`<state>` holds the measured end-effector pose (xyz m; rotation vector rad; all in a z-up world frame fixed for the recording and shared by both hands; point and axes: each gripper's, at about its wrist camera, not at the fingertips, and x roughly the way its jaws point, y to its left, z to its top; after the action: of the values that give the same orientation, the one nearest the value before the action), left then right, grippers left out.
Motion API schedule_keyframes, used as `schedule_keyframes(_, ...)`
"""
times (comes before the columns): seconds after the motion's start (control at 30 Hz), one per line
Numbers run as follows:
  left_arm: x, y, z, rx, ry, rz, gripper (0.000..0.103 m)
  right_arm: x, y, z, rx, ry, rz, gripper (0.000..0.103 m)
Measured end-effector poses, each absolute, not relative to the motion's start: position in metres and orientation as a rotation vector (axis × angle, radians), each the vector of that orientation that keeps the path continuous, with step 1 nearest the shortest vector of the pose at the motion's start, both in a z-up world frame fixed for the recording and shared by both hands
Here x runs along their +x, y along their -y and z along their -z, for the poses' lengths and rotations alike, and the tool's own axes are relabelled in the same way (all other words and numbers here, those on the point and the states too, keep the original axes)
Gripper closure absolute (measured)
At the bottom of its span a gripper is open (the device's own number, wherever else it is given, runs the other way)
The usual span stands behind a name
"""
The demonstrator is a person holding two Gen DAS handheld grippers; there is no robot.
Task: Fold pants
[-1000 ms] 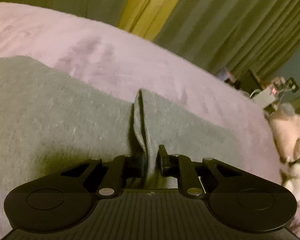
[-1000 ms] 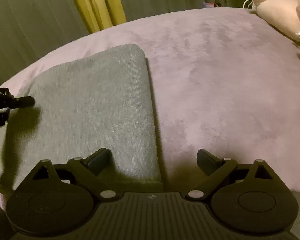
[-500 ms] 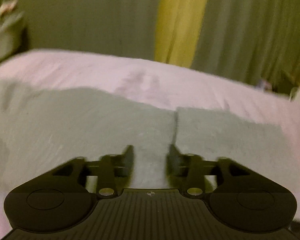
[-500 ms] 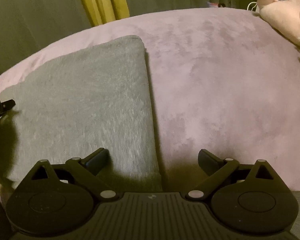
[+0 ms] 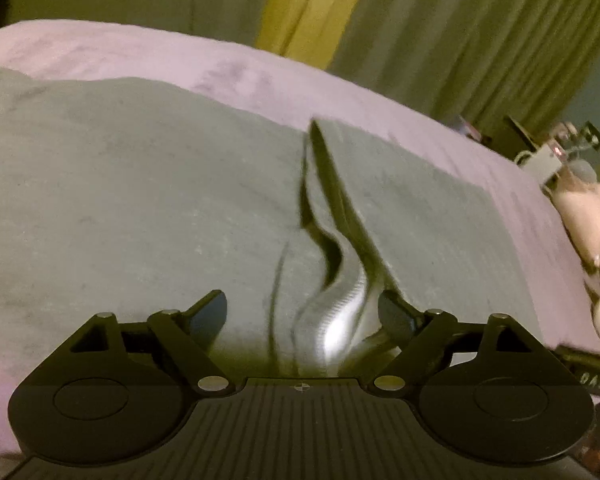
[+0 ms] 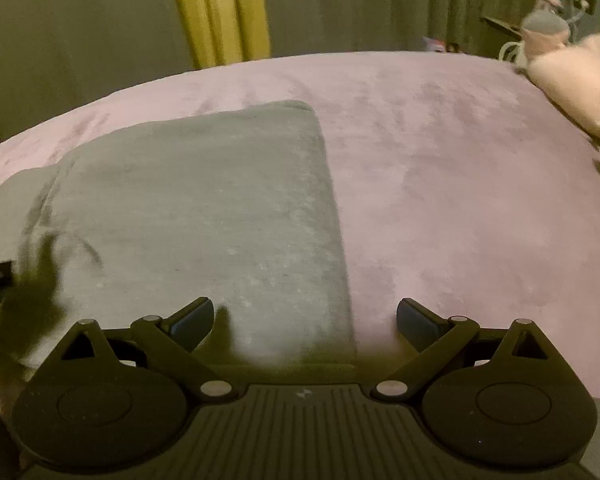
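Observation:
Grey pants [image 5: 140,200] lie folded on a pink blanket [image 5: 120,52]. In the left wrist view my left gripper [image 5: 302,312] is open, low over the pants; a raised fold edge [image 5: 332,248] runs up between its fingers, touching neither. In the right wrist view the pants [image 6: 204,208] lie flat with their right edge [image 6: 336,240] straight. My right gripper [image 6: 305,320] is open and empty, straddling that edge at the near end. The left finger [image 6: 192,320] is over cloth, the right finger [image 6: 416,322] over blanket.
The pink blanket [image 6: 460,160] covers the bed to the right. Plush toys [image 6: 572,76] lie at the far right, also showing in the left wrist view [image 5: 592,224]. Green and yellow curtains [image 6: 220,8] hang behind the bed.
My left gripper has opened and let go of the fold edge, which now lies rumpled between its fingers. The right gripper has stayed open and drawn back slightly.

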<state>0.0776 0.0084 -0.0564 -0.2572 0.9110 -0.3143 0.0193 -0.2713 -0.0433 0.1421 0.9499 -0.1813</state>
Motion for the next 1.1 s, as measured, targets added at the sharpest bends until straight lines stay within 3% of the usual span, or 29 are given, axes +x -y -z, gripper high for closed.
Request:
schedule_keyframes(0.03,0.077,-0.005,0.058,-0.249,-0.911,0.329,0.015,0.019,0.269,0.041,0.128,-0.940,0.178,0.005)
schedule_keyframes(0.1,0.073,-0.002,0.058,-0.252,-0.899,0.372,0.035,0.021,0.267,0.036,0.096,-0.926,0.170,0.005)
schedule_keyframes(0.33,0.072,-0.005,0.057,-0.233,-0.885,0.359,0.062,0.029,0.273,0.036,0.117,-0.936,0.200,0.005)
schedule_keyframes(0.77,0.071,-0.003,0.052,-0.185,-0.873,0.301,0.086,0.032,0.271,0.051,0.049,-0.986,0.213,0.005)
schedule_keyframes(0.87,0.070,-0.014,0.043,-0.231,-0.837,0.288,0.080,0.028,0.273,0.052,0.031,-0.971,0.207,0.005)
schedule_keyframes(0.93,0.077,-0.024,0.037,-0.288,-0.819,0.281,0.064,0.024,0.279,0.054,0.050,-0.959,0.189,0.004)
schedule_keyframes(1.1,0.117,-0.026,0.028,-0.352,-0.839,0.362,0.040,0.019,0.298,0.062,0.182,-0.948,0.170,0.004)
